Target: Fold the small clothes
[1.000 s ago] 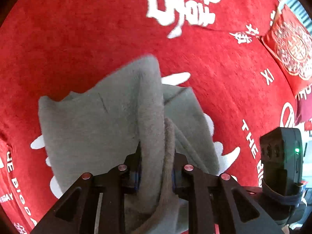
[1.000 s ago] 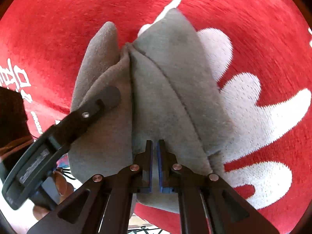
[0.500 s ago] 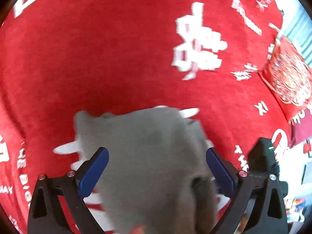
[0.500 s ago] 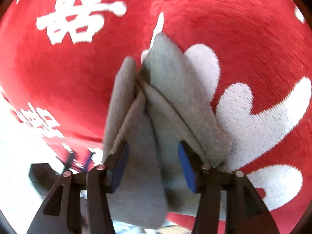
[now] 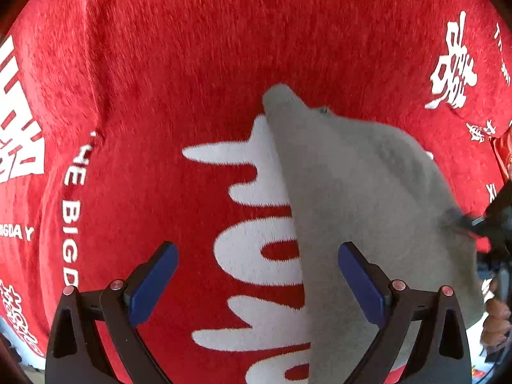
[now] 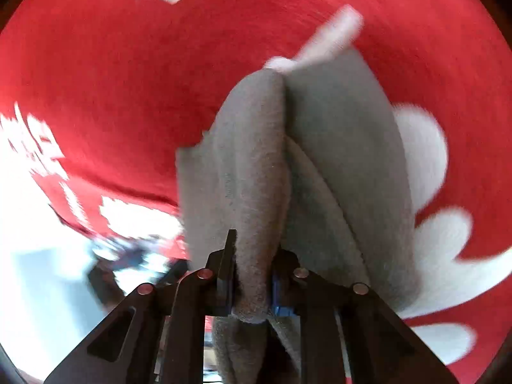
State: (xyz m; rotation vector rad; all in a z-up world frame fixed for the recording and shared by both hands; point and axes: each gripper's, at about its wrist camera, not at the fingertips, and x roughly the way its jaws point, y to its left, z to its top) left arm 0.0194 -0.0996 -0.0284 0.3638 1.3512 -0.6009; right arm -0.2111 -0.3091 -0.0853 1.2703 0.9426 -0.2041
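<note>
A small grey fleece garment (image 5: 361, 198) lies folded on the red cloth, at the right half of the left wrist view. My left gripper (image 5: 257, 278) is open and empty, with its right finger over the garment's left edge. In the right wrist view the garment (image 6: 320, 160) hangs in folds, and my right gripper (image 6: 251, 280) is shut on a thick fold of it. The right gripper also shows as a dark shape at the right edge of the left wrist view (image 5: 492, 224).
A red plush cloth (image 5: 192, 64) with white lettering and shapes covers the whole surface. Its edge runs near the lower left of the right wrist view (image 6: 96, 224), with a bright floor beyond. A red cushion (image 5: 505, 150) sits at the far right.
My left gripper has let go of the grey garment, opened and drawn off to the left. My right gripper opened, then shut on a thick fold of the garment.
</note>
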